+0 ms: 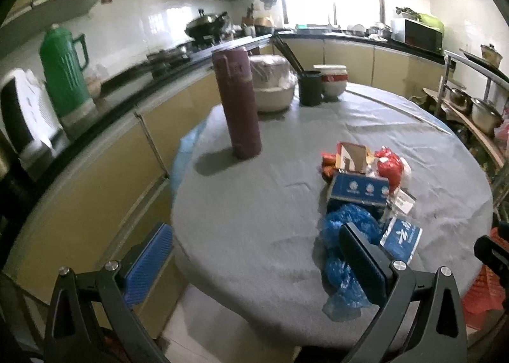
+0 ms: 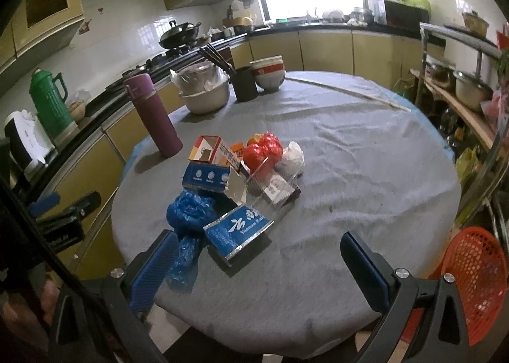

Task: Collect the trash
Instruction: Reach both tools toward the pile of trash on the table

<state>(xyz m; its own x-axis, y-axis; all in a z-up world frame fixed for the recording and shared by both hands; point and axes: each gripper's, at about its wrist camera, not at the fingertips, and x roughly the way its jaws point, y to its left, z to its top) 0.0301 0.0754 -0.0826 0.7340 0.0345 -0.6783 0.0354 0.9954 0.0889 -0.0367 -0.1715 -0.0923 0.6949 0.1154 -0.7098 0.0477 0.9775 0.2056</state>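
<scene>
Trash pile (image 2: 238, 178) sits left of centre on the round grey table (image 2: 366, 172): blue plastic bag (image 2: 187, 213), flat blue carton (image 2: 237, 231), blue box (image 2: 206, 177), open red-and-white box (image 2: 205, 148), red wrapper (image 2: 264, 148), white wad (image 2: 292, 154), all touching or overlapping. Both your grippers hang off the near table edge, jaws wide apart, holding nothing. From your right gripper (image 2: 264, 267) the pile lies at 11 o'clock, the bag's tail just beside the left finger. From your left gripper (image 1: 254, 264) the pile (image 1: 366, 185) is at 1 o'clock, with the bag (image 1: 346, 236) partly behind the right finger. Bag's long axis runs near-to-far, tail pointing at you; the carton's runs 8 to 2 o'clock. Either hand is close; I judge the bag nearest. Orange basket (image 2: 474, 280) sits off the table at 4 o'clock of the right view, probably the bin. Purple flask (image 2: 152, 115) stands upright, apart from the pile at 10 o'clock.
</scene>
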